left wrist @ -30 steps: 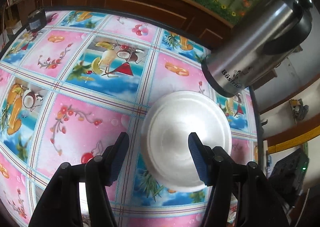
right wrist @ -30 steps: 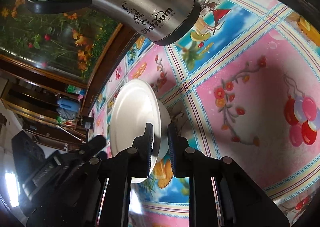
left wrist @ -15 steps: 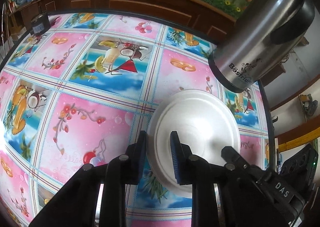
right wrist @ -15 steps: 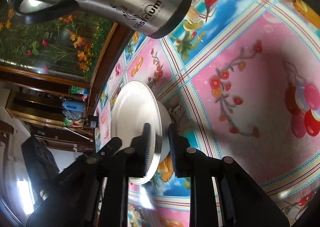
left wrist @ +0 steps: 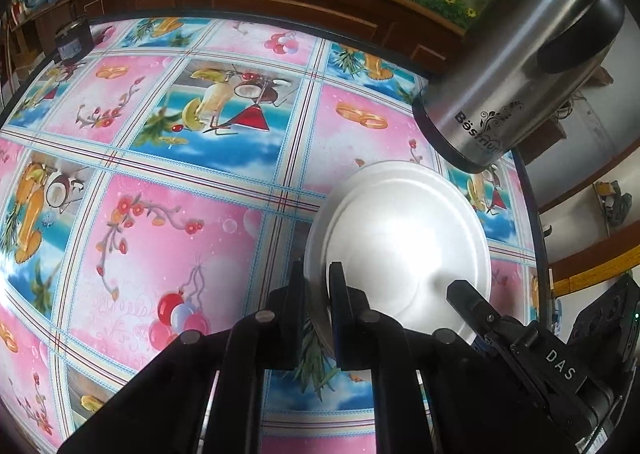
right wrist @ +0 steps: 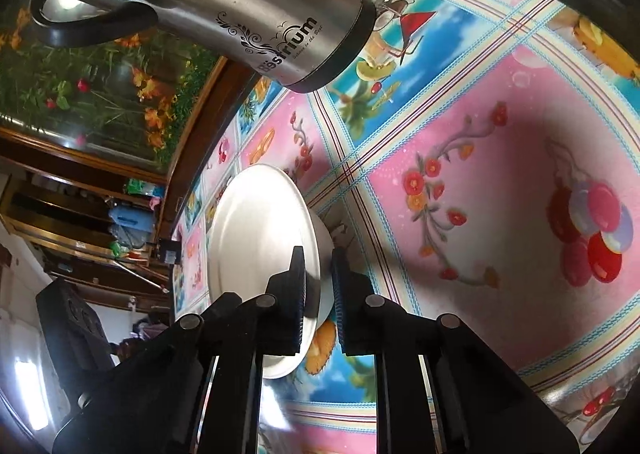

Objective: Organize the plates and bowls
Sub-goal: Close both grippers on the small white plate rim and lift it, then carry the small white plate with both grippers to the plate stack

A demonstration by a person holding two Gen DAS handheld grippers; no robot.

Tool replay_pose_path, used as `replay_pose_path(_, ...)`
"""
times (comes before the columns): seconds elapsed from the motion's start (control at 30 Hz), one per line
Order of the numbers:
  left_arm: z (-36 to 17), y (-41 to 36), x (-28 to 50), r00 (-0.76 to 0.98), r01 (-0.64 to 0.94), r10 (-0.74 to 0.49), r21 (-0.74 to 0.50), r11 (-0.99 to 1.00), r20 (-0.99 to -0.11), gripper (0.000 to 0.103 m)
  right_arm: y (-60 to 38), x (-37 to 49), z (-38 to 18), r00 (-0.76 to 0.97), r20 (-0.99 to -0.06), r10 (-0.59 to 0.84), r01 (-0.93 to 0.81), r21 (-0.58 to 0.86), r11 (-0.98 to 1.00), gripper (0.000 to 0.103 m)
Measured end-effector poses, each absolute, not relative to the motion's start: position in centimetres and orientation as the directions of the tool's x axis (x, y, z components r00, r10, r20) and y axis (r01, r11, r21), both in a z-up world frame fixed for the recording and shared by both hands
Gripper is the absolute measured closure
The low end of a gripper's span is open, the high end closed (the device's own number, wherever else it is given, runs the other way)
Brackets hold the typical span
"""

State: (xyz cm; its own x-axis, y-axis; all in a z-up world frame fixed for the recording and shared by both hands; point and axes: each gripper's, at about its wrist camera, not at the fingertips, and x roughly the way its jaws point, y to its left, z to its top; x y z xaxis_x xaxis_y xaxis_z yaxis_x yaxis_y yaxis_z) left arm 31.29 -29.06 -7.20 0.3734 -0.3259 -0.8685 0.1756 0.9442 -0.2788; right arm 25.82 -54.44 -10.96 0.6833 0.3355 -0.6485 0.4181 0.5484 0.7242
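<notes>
Surface (left wrist: 200, 246): round, fruit-print pink-and-blue cloth; steel jug (left wrist: 516, 74) beyond the fingers. White round plate (left wrist: 404, 238) capping a white bowl (right wrist: 326, 250), rim pinched between left gripper (left wrist: 316, 290) and right gripper (right wrist: 318, 282) fingers. Stack assembled, apparently lifted; placement outstanding.

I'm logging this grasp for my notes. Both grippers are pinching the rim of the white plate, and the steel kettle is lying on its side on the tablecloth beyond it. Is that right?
Not quite: the steel kettle is standing upright on its base, not lying down; the left wrist view shows it. The rest holds: the left gripper and the right gripper each pinch the rim of the white plate, with the kettle beyond it on the tablecloth.
</notes>
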Motion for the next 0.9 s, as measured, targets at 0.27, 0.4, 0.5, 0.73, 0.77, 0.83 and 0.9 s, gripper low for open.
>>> replay_pose_path(0.27, -6.9, -26.6, 30.4, 0.367, 0.149, -0.357, -0.324, 0.934, -0.859, 0.094, -53.1, 25.8, -10.3, 0.671, -0.648, 0.362, 0.396, 0.725, 0.563, 0.092)
replay_pose_path(0.4, -6.6, -24.9, 29.8, 0.367, 0.145, -0.369, -0.339, 0.929, -0.854, 0.094, -51.8, 25.7, -10.1, 0.662, -0.645, 0.382, 0.379, 0.728, 0.571, 0.092)
replay_pose_path(0.5, -6.4, -24.0, 29.1, 0.369, 0.143, -0.378, -0.35, 0.926, -0.849, 0.094, -51.0, 25.3, -10.1, 0.654, -0.645, 0.395, 0.373, 0.73, 0.573, 0.092)
replay_pose_path(0.73, -5.4, -20.6, 26.9, 0.407, 0.137, -0.391, -0.368, 0.92, -0.825, 0.094, -47.9, 25.3, -9.4, 0.622, -0.668, 0.409, 0.352, 0.705, 0.616, 0.092)
replay_pose_path(0.77, -5.2, -20.2, 26.7, 0.414, 0.135, -0.393, -0.371, 0.919, -0.821, 0.094, -47.3, 25.4, -9.2, 0.618, -0.672, 0.408, 0.348, 0.7, 0.624, 0.092)
replay_pose_path(0.83, -4.9, -19.2, 26.1, 0.432, 0.134, -0.393, -0.372, 0.918, -0.812, 0.094, -46.2, 25.2, -8.7, 0.612, -0.681, 0.403, 0.336, 0.685, 0.647, 0.092)
replay_pose_path(0.9, -4.6, -18.3, 25.3, 0.458, 0.138, -0.387, -0.366, 0.92, -0.801, 0.094, -45.1, 24.8, -8.1, 0.613, -0.683, 0.397, 0.321, 0.675, 0.664, 0.092)
